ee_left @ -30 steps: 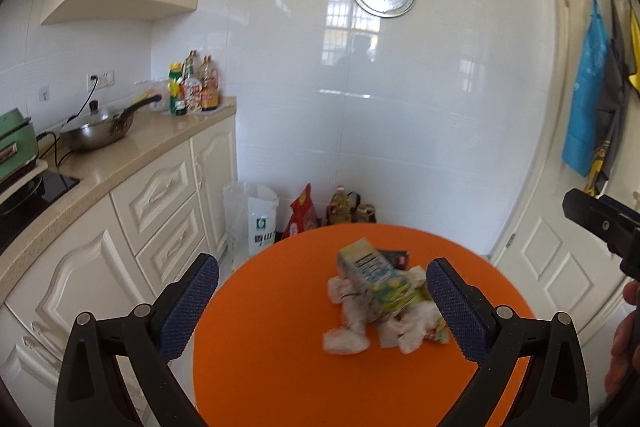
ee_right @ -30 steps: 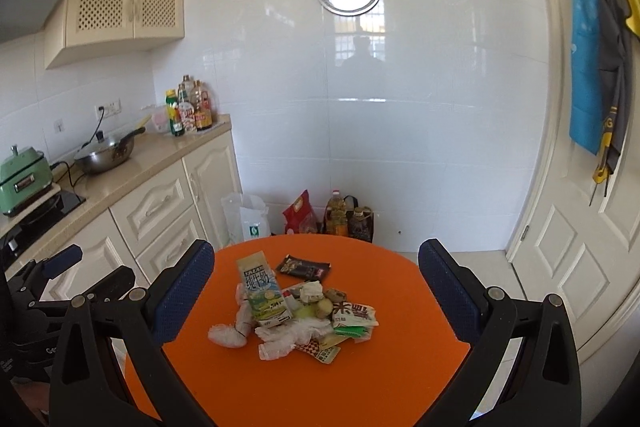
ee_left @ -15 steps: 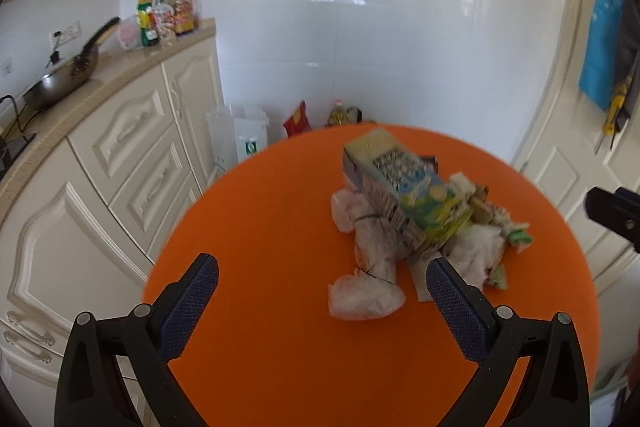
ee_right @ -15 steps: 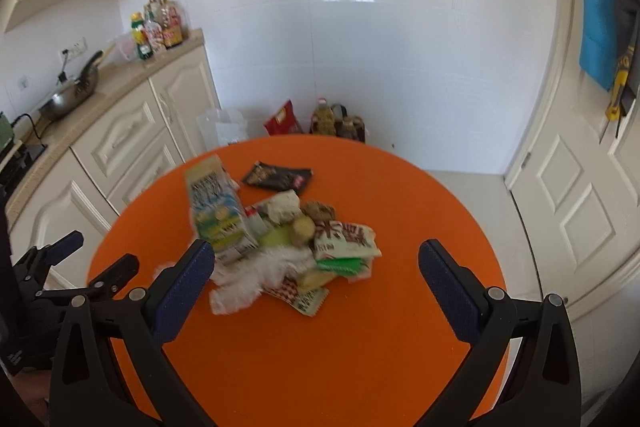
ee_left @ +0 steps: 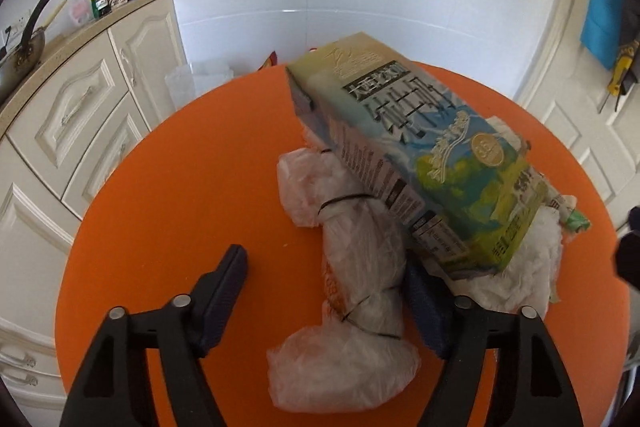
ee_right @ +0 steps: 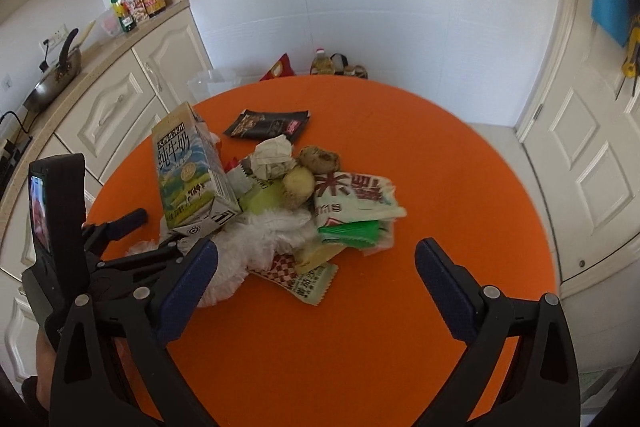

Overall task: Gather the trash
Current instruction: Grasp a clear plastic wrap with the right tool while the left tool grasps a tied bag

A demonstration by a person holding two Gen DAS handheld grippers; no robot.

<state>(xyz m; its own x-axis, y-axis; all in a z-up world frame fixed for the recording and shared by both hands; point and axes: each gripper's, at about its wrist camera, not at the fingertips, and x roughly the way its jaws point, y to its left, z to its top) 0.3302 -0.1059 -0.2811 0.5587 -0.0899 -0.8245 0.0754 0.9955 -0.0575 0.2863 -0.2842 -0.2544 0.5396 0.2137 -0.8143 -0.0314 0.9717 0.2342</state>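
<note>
Milk carton [ee_left: 416,151] tilted atop crumpled plastic bag [ee_left: 352,291], orange table [ee_left: 192,163].

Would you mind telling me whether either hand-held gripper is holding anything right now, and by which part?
Nothing is held. The left hand-held gripper is open around the crumpled plastic bag, not yet closed on it. The right hand-held gripper is open above the table.

Bare table [ee_right: 440,187] right of trash pile [ee_right: 280,211].

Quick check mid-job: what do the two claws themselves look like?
Both match: the left claw and right claw have matte black plastic arms with silver rivets and dark blue textured pads. The left unit carries a small lit screen. No cables or sleeves show.
</note>
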